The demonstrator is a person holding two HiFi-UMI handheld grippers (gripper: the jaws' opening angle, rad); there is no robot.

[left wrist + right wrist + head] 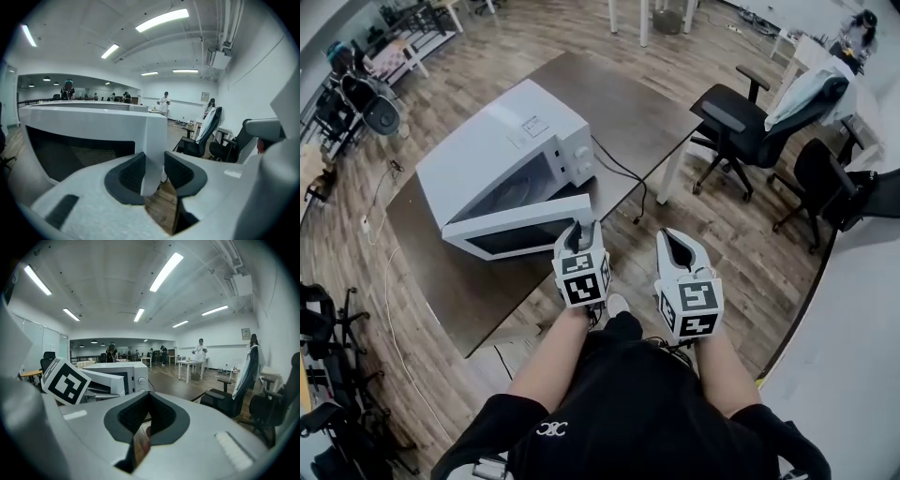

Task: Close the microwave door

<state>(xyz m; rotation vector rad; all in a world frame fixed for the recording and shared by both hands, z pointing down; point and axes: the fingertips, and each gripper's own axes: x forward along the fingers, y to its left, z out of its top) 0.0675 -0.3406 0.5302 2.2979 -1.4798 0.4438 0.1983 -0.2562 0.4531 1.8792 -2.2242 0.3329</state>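
Note:
A white microwave (506, 155) stands on a brown table (628, 103). Its door (520, 234) hangs open, swung out toward me over the table's near edge. My left gripper (578, 230) is at the door's free right end. In the left gripper view the door's white corner (152, 140) sits between the dark pads (129, 176), which close on it. My right gripper (678, 246) hovers beside the left one, off the table's edge and over the floor. Its jaws (149, 397) are shut with nothing in them. The microwave (129, 376) shows at the left of the right gripper view.
A black power cable (623, 173) runs from the microwave across the table and down its right side. Two black office chairs (741, 122) stand to the right, one with a pale garment over its back. More desks and people are far across the room.

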